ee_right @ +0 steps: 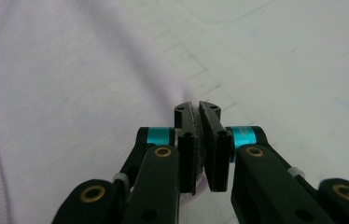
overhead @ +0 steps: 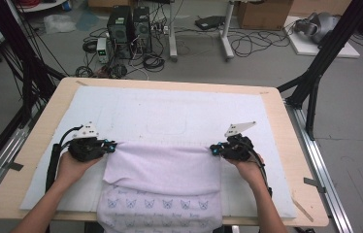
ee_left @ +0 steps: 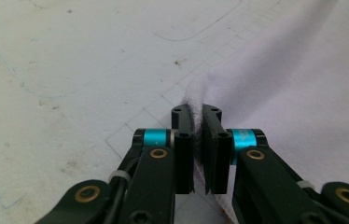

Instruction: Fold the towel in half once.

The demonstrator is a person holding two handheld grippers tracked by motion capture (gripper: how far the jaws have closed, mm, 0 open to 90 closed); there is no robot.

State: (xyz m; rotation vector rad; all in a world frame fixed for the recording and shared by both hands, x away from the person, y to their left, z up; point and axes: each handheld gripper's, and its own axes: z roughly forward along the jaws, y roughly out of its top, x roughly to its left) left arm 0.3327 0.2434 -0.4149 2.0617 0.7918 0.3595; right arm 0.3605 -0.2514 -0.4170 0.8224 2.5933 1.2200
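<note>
A pale lilac towel [overhead: 162, 170] with a row of small blue emblems near its front hem lies folded on the white mat; its front part hangs over the table's near edge. My left gripper [overhead: 113, 145] is shut on the towel's far left corner [ee_left: 196, 100], with cloth pinched between the black pads. My right gripper [overhead: 212, 148] is shut on the far right corner [ee_right: 192, 140], where cloth shows between the pads. Both grippers lie low on the mat, pointing inward at each other. The towel [ee_left: 303, 93] spreads to the right in the left gripper view and the towel [ee_right: 70, 93] to the left in the right gripper view.
A white mat [overhead: 170, 111] with faint drawn outlines covers the wooden table [overhead: 286, 145]. Beyond the table's far edge stand computer towers [overhead: 128, 29], cables and black frame legs [overhead: 315, 73] on the floor.
</note>
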